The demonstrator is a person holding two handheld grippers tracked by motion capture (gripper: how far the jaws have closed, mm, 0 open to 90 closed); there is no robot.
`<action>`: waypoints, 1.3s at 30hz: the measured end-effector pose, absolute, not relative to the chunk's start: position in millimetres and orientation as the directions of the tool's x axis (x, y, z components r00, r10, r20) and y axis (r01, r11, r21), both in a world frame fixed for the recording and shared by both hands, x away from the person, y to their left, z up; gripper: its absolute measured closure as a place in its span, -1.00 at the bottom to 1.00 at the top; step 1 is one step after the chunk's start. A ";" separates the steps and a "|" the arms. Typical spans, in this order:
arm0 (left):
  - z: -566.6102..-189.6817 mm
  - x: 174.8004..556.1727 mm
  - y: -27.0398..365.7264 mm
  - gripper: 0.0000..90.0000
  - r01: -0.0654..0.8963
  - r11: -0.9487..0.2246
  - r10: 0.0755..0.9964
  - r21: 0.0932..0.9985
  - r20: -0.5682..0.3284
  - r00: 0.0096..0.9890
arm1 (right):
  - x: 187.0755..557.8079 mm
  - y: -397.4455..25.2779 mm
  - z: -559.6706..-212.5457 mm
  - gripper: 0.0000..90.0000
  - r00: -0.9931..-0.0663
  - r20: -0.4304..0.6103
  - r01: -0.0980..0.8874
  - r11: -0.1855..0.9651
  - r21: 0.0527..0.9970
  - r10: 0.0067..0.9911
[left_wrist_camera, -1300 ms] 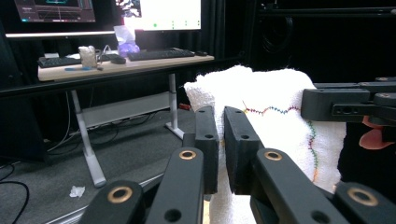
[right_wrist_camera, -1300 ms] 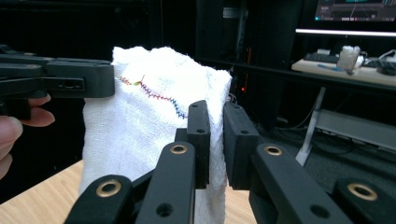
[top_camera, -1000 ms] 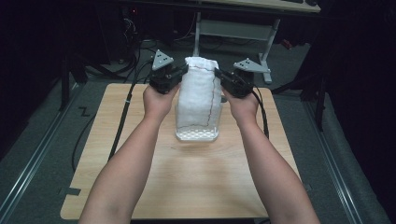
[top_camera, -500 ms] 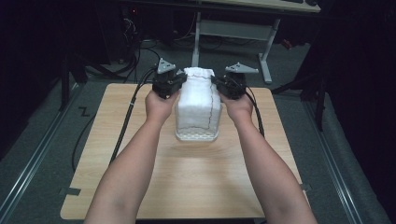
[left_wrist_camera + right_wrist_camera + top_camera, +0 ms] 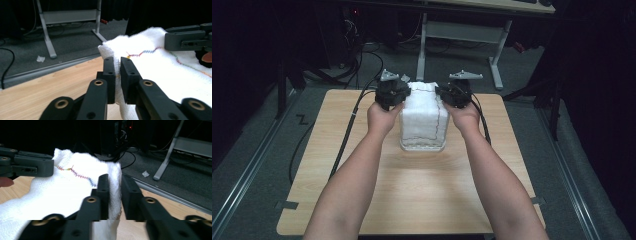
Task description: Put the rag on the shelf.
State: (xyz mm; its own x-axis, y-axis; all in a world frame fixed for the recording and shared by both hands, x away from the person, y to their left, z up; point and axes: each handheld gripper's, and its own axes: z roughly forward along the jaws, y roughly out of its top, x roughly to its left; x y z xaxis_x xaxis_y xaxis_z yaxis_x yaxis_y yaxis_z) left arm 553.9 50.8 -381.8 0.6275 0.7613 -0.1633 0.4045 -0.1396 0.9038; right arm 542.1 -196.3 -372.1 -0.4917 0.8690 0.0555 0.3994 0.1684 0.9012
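Two grippers are in use, one per hand. The left gripper has its two black jaws closed to a narrow gap with a fold of the white towel pinched between them at a far corner of the cloth. The right gripper is likewise clamped, its jaws narrow on the opposite far corner of the same towel. In the high view the left gripper and right gripper sit level with each other at the towel's two far corners, just apart, with the cloth spanning between them. One towel is present: white, with a single wavy line of multicoloured stitching near its edge. It is held raised at the far end and hangs down toward the person, its near end resting on the wooden table; its long axis runs from the far edge of the table toward the person, roughly along the table's centre line. Two bare forearms enter from the near edge. One metal-legged desk stands on the grey floor beyond the table.
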 end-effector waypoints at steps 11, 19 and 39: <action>-373.6 551.8 60.6 0.35 0.405 -0.083 0.794 0.911 -0.186 0.579 | 542.9 -202.8 -369.3 0.32 -0.473 0.076 0.403 0.139 0.905 0.878; -375.7 542.7 64.7 0.33 0.390 -0.093 0.796 0.916 -0.167 0.582 | 535.7 -206.6 -364.3 0.29 -0.476 0.055 0.398 0.159 0.904 0.878; -376.3 488.3 88.0 0.28 0.312 -0.114 0.789 0.943 -0.106 0.605 | 474.5 -220.6 -359.9 0.31 -0.468 -0.028 0.322 0.200 0.925 0.883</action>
State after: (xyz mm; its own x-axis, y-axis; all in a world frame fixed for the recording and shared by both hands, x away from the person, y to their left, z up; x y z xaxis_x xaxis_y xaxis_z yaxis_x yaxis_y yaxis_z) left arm 488.3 88.0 -376.3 0.6055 0.7888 -0.1056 0.3125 -0.1137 0.9431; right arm 474.5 -220.6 -359.9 -0.4680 0.8833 -0.0276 0.3222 0.1996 0.9254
